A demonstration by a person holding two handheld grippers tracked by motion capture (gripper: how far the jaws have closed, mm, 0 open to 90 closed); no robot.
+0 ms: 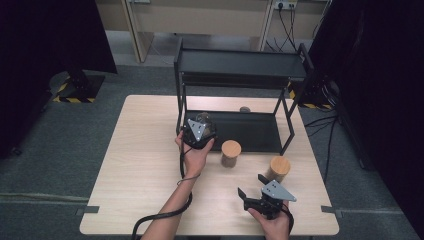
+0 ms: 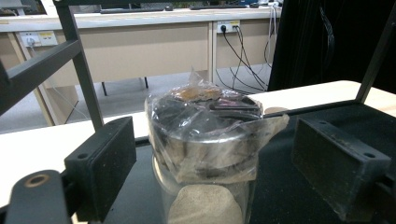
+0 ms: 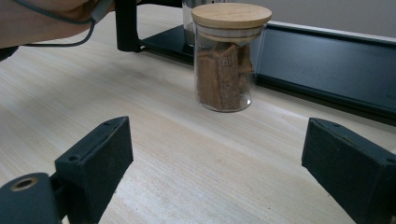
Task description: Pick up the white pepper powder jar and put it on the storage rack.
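Left claw (image 2: pixel 205 154) is spread wide, its pads clear of the plastic-wrapped jar (image 2: pixel 205 135) standing between them on the rack's lower shelf (image 2: pixel 299 186). Right claw (image 3: pixel 215 172) hangs released over the counter (image 3: pixel 187 163), a cork-lidded jar (image 3: pixel 229 56) just ahead of it.

Left gripper (image 1: pixel 199 131) jaws spread wide, right gripper (image 1: pixel 253 189) jaws apart, level

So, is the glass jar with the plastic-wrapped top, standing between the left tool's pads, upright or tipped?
Upright. The plastic-wrapped glass jar stands straight on the black metal rack's lower shelf, its top level, and the left tool's pads are apart from it.
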